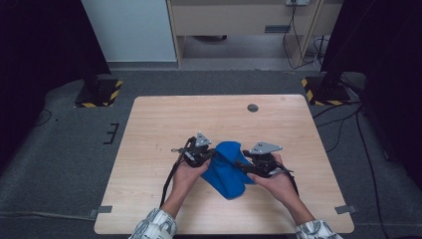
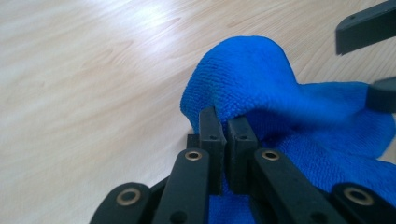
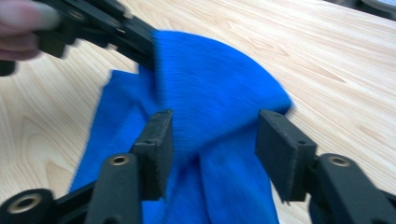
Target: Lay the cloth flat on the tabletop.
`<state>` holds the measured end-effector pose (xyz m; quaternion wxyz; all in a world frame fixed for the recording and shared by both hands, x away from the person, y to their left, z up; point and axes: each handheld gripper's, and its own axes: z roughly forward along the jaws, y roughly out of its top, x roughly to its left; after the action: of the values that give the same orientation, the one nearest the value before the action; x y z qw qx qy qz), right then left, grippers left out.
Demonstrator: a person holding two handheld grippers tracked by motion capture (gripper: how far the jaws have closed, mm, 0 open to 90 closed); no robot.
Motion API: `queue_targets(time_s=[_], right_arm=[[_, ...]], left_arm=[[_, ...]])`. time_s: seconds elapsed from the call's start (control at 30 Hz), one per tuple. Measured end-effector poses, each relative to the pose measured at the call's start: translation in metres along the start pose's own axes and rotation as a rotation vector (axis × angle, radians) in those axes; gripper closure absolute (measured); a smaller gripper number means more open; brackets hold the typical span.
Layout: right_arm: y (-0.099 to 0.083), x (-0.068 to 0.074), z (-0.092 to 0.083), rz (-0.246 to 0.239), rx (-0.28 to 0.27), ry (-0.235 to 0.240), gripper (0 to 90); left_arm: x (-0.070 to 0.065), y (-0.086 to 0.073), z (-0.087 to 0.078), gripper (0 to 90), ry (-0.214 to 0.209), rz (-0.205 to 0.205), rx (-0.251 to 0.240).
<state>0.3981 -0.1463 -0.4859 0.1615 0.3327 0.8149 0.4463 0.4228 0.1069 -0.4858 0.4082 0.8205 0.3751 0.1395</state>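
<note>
Blue microfibre cloth, one item, lying rumpled on the near middle of the bench, partly folded over itself, with one raised fold standing up at its far end. No brand, label or writing can be read on the cloth, the tools or the bench

Left tool: held in the person's left hand, at the cloth's left edge. Clenched on the cloth; in the left gripper view the two black pads stand together with a pinch of the blue fabric caught between them, the fold rising just beyond their tips

Right tool: held in the person's right hand, at the cloth's right edge. Released; in the right gripper view its pads stand apart on either side of the fabric, which lies between and beneath them without being pressed

Bench: pale wood-grain top, a small round grey grommet near its far edge, well apart from the cloth

Sleeves: patterned, light-coloured, entering at the near edge of the bench

Surroundings: grey carpet floor, black stands with yellow-and-black striped bases beyond the far corners
</note>
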Motion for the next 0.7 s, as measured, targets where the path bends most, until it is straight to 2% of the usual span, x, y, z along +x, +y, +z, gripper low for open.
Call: queue_targets(time_s=[0.1, 0.27, 0.33, 0.43, 0.5, 0.63, 0.7], right_arm=[[-0.007, -0.004, -0.004, 0.017, 0.021, -0.022, 44.6], [-0.018, -0.008, 0.002, 0.047, 0.086, -0.046, 46.8], [-0.021, -0.007, 0.004, 0.068, 0.103, -0.044, 47.1], [-0.021, -0.007, 0.002, 0.085, 0.101, -0.050, 47.7], [-0.022, -0.006, -0.001, 0.104, 0.094, -0.035, 47.9], [-0.030, -0.002, 0.000, 0.093, 0.138, -0.031, 47.8], [-0.032, -0.002, 0.003, 0.082, 0.161, -0.038, 57.4]], left_arm=[[0.006, -0.013, -0.007, 86.5, 0.011, -0.006, 0.009], [0.014, -0.033, -0.015, 86.1, 0.010, -0.051, 0.004], [0.018, -0.035, -0.016, 86.0, 0.016, -0.061, 0.001], [0.019, -0.038, -0.016, 85.8, 0.033, -0.050, 0.012], [0.020, -0.039, -0.016, 85.8, 0.035, -0.047, 0.020], [0.021, -0.041, -0.016, 85.0, 0.040, -0.047, 0.026], [0.023, -0.042, -0.017, 85.3, 0.036, -0.059, 0.022]])
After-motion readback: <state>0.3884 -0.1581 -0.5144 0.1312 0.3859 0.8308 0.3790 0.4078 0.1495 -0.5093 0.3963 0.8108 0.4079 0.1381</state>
